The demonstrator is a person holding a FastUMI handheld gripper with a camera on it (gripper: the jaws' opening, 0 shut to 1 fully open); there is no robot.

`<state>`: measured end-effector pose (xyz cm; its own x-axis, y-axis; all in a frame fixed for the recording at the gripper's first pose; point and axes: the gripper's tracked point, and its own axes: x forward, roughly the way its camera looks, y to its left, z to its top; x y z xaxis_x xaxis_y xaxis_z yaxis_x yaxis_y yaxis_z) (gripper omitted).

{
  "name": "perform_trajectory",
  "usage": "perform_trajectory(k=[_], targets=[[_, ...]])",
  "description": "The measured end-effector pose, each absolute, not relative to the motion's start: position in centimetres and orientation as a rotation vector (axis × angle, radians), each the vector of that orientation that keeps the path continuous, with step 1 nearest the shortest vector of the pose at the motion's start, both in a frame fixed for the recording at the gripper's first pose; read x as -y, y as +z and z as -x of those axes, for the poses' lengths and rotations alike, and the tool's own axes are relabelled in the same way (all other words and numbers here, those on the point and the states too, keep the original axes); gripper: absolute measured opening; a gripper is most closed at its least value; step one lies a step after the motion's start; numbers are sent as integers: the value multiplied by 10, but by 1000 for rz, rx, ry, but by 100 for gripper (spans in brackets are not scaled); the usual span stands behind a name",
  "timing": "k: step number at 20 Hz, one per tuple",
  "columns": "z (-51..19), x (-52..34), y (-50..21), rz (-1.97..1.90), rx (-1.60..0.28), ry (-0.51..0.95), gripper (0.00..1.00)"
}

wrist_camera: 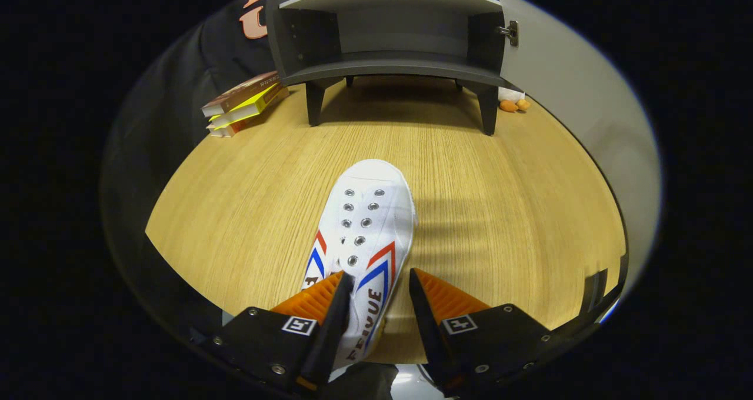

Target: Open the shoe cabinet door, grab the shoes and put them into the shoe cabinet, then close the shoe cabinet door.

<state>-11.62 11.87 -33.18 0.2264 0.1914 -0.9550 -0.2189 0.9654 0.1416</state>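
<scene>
white laceless shoe (366,223) with red-blue chevrons lies between the gripper's (380,282) parted jaws.

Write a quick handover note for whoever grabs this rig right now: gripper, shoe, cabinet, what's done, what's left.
Gripper: open, fingers astride the heel end of the white shoe, not clamped on it.
Shoe: on the wooden table, toe pointing toward the shoe cabinet.
Cabinet: beyond the shoe, door swung open to the right, lower shelf free.
Done: door opened.
Left: grip the shoe, place it in the cabinet, close the door.
</scene>
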Motion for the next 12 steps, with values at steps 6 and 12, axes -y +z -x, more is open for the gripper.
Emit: perform_trajectory(k=[6,12], targets=[[119,-123,-331,-20,-1336,269,45],[115,-114,-331,4,-1363,214,12]])
